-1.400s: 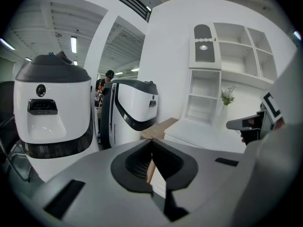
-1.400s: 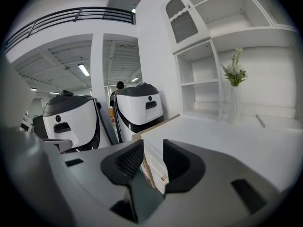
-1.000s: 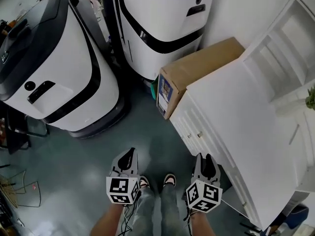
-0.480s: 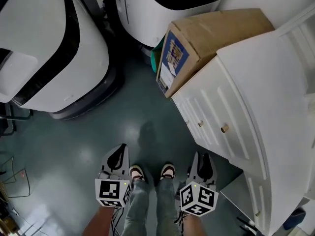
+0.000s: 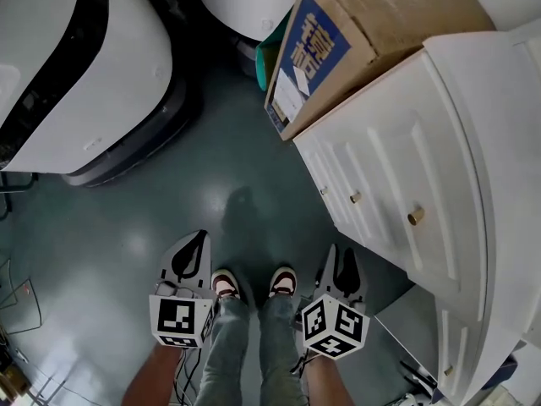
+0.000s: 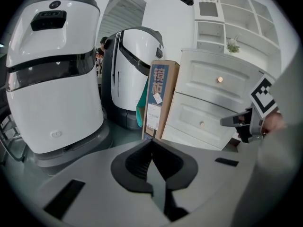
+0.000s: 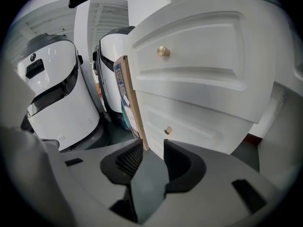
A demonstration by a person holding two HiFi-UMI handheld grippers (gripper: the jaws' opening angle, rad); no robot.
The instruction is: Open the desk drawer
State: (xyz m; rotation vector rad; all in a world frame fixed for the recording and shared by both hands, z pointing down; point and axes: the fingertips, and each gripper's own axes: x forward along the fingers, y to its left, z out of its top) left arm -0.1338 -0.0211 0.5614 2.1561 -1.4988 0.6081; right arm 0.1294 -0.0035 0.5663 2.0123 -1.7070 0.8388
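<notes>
The white desk (image 5: 507, 142) stands at the right, its drawer fronts shut. A brass knob (image 5: 415, 216) sits on the top drawer and smaller knobs (image 5: 355, 197) on those below. In the right gripper view the top drawer's knob (image 7: 163, 51) is high ahead and a lower knob (image 7: 167, 130) sits just beyond the jaws. My right gripper (image 7: 153, 145) is open by a narrow gap, empty, short of the desk front. My left gripper (image 6: 151, 142) is shut on nothing, farther left over the floor. Both grippers, the left (image 5: 196, 237) and the right (image 5: 342, 252), hang beside the person's legs.
A cardboard box (image 5: 372, 32) leans against the desk's far end. Two large white and black machines (image 5: 76, 66) stand to the left and behind. The grey floor (image 5: 245, 167) lies between them and the desk. The person's shoes (image 5: 254, 282) are between the grippers.
The head view has tipped down and closer, so the desk's drawer fronts and knobs show more fully. Both grippers stay low by the legs, slightly higher in the picture.
</notes>
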